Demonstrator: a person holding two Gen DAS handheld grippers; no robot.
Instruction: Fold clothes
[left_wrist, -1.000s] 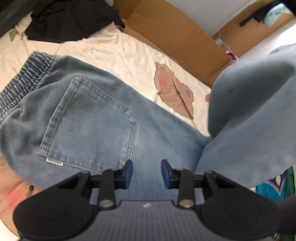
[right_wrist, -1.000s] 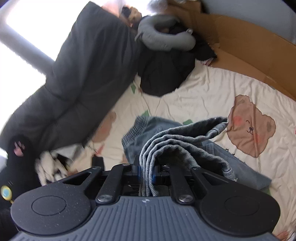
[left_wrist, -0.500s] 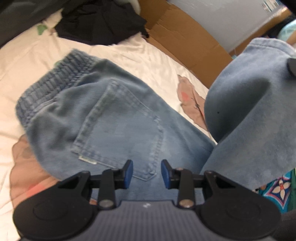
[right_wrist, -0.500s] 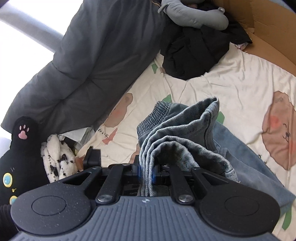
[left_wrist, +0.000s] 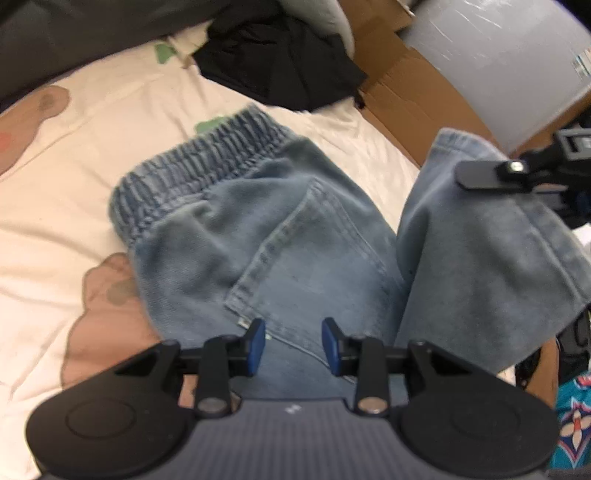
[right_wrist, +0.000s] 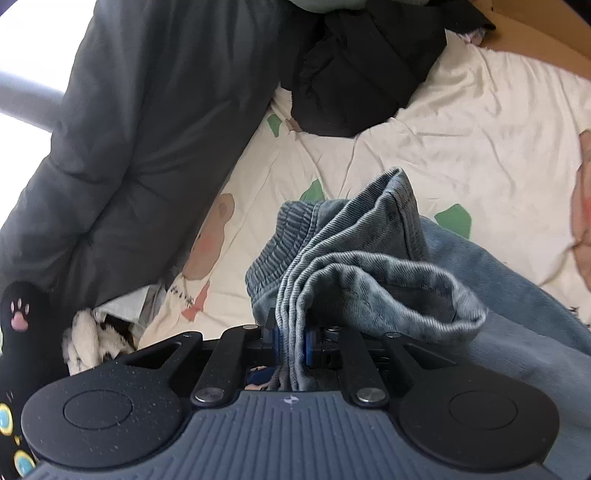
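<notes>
Bedsheet (left_wrist: 92, 155) under jeans (left_wrist: 280, 236), cardboard (left_wrist: 413, 85) behind, left claw (left_wrist: 293, 345) open, right claw (right_wrist: 291, 341) pinching hems.

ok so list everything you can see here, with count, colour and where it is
jeans: one pair, light blue, flat on the sheet, leg end lifted
bed sheet: one, cream with bear prints, under the jeans
black garment: one heap, black, far end of the sheet
grey duvet: one, dark grey, along the sheet's edge
cardboard: brown, beyond the sheet
plush toy: one, black with pink paw, near corner
left gripper: black with blue pads, open above the jeans pocket
right gripper: black, clamped on the bunched leg hems
</notes>
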